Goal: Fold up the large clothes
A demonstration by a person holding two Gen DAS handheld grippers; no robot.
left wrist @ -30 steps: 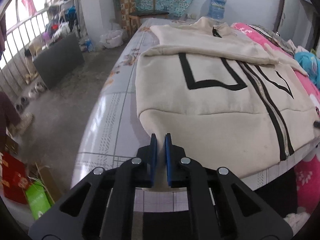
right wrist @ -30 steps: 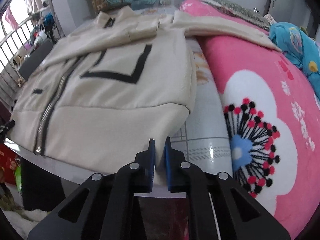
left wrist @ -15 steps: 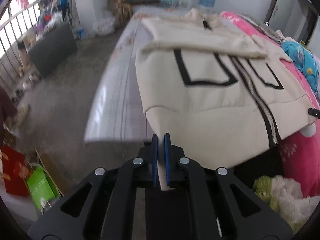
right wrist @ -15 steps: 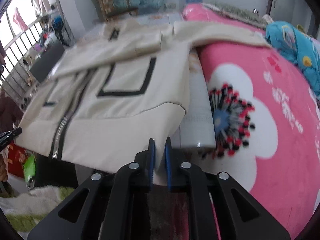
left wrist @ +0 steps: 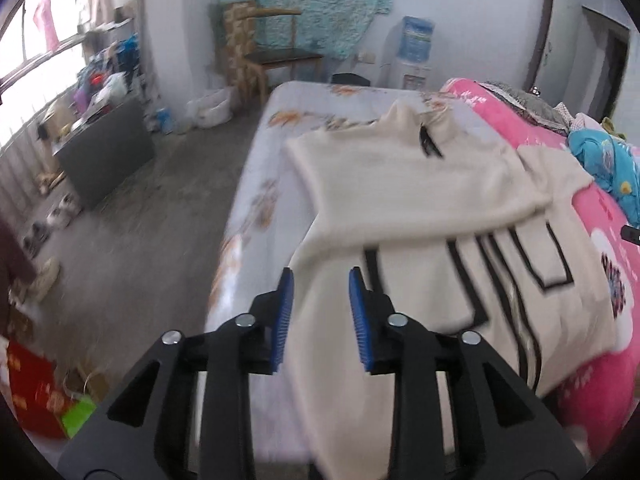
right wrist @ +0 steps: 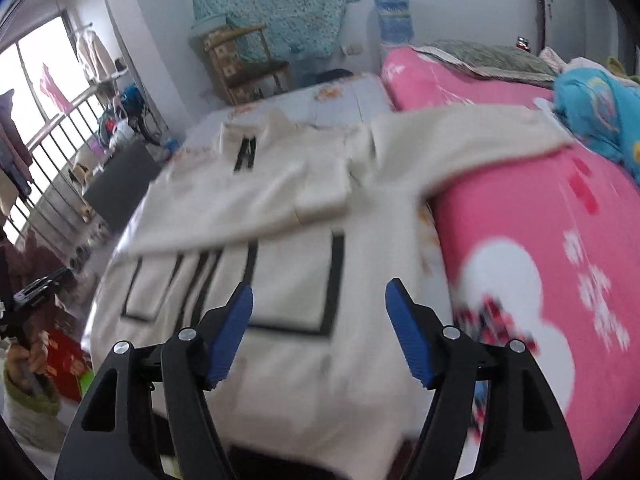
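Now, left claw (left wrist: 320,312): parted, holding nothing.
Right claw (right wrist: 320,332): wide, empty.
Jacket (right wrist: 304,280): flat on bed (left wrist: 256,184), laid out for folding.

A wooden chair (left wrist: 276,56) and water dispenser (left wrist: 416,54) stand behind the pink blanket (right wrist: 520,216).

Both grippers' jaws apart, empty.

Matt, fleecy cream cloth jacket (left wrist: 420,200); plush pink blanket (right wrist: 540,240); smooth printed bed (left wrist: 272,152) sheet; ribbed blue pads (right wrist: 232,332) on black plastic gripper (right wrist: 320,332).
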